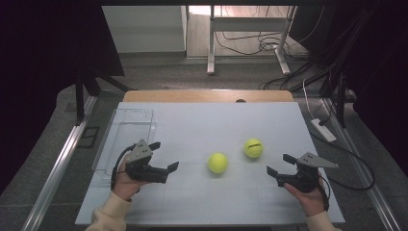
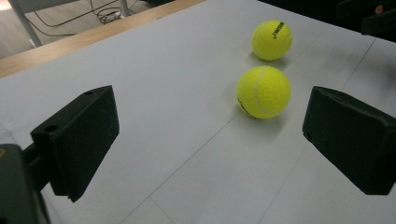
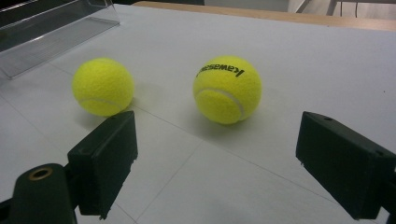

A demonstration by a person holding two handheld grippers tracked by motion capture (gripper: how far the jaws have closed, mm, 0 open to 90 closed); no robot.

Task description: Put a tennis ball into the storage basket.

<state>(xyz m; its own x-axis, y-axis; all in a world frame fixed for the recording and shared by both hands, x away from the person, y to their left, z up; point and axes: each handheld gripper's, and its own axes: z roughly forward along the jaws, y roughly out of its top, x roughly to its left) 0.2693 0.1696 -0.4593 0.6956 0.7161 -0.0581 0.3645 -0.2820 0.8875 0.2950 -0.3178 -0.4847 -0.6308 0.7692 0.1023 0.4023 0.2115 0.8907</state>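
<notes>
Two tennis balls sit mid-frame in the high view: the nearer ball centre, the printed ball up and right of it. The left gripper at lower left and the right gripper at lower right flank them, jaws spread, touching neither.

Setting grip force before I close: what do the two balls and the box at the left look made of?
Balls: yellow fuzzy felt with white seams, likely tennis balls, probably a little springy. Box: clear, glossy, looks like rigid plastic; the table shows through its walls.
</notes>
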